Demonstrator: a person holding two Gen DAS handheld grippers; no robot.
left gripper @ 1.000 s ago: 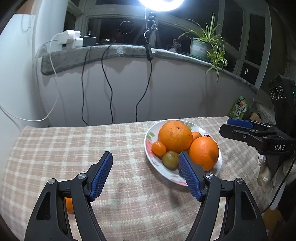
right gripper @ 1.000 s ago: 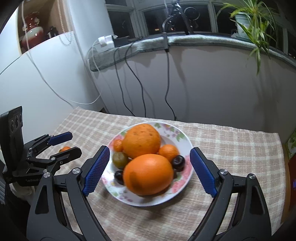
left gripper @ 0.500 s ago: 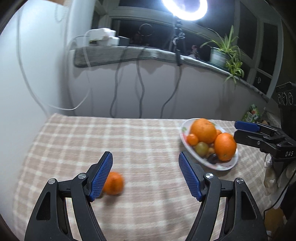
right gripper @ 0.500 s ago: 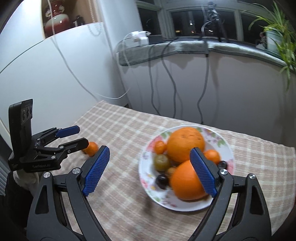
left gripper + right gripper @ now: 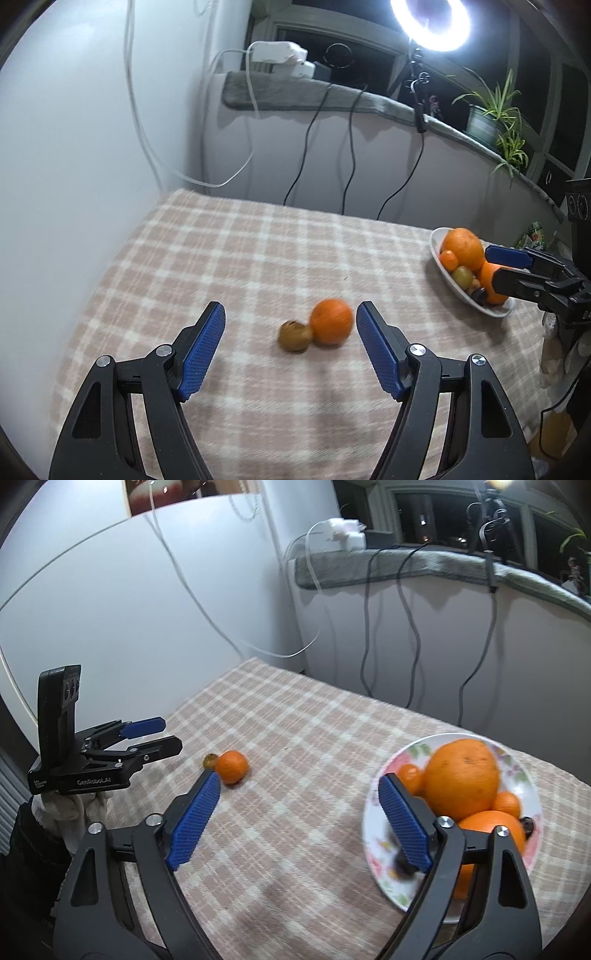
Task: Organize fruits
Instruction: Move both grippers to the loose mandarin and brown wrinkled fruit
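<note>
A small round orange mandarin (image 5: pixel 331 322) is seen lying on the pink-and-cream checked tablecloth (image 5: pixel 236 258), well to the left of the white floral-rimmed plate (image 5: pixel 517 771). A little brownish-green round fruit (image 5: pixel 294 335) is pressed right against the mandarin's left side; the two are touching. Both loose fruits are framed between the blue ribbed pads of the left gripper (image 5: pixel 290 347), whose black tongs are spread apart and are closing slightly, yet neither pad is touching either fruit. The mandarin is found just beside the right-hand pad (image 5: pixel 376 354), the smaller fruit nearer the middle of the gap.

On the plate, a heap is made up of a large bumpy orange (image 5: pixel 461 779) at the top, a second big smooth orange (image 5: pixel 491 830) in front of it, small mandarins tucked at either side, and a dark glossy berry (image 5: pixel 527 825) at the plate's right edge. The plate's left rim is overlapped by the right gripper (image 5: pixel 299 823), seen in the right wrist view with its tongs apart and closing; only bare cloth is seen between them, left of the plate. Nothing is gripped by either tool. From the plate, the loose pair is viewed far across the cloth, near the left gripper's tips (image 5: pixel 162 734).
</note>
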